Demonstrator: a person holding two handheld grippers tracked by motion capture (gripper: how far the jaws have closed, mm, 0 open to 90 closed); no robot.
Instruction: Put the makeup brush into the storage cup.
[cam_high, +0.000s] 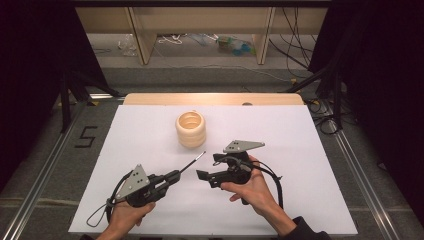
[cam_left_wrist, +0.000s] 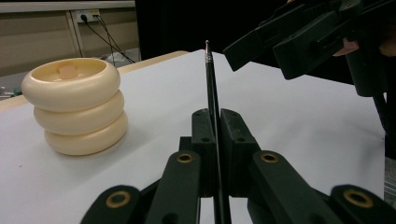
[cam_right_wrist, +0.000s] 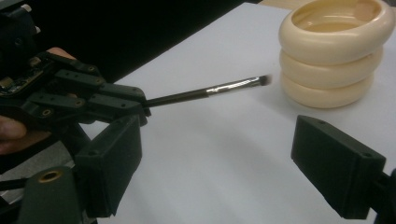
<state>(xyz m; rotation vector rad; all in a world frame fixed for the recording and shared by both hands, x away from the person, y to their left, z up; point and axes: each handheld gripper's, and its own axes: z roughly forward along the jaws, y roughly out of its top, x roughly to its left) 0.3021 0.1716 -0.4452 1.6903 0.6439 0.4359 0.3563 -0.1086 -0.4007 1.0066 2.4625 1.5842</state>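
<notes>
One slim black-handled brush with a silver ferrule (cam_high: 191, 163) is clamped by its handle end between the closed fingers of the left gripper (cam_high: 172, 176); its long axis runs from the near left up toward the far right in the high view, tip raised above the white-covered bench (cam_high: 150, 140) and pointing into the gap beside the single cream holder of three stacked rings (cam_high: 191, 129). The right gripper (cam_high: 206, 178) hovers just right of the brush tip, its two fingers (cam_right_wrist: 337, 163) spread wide apart with nothing between them. Two grippers, one brush and one holder are on or over the bench.
</notes>
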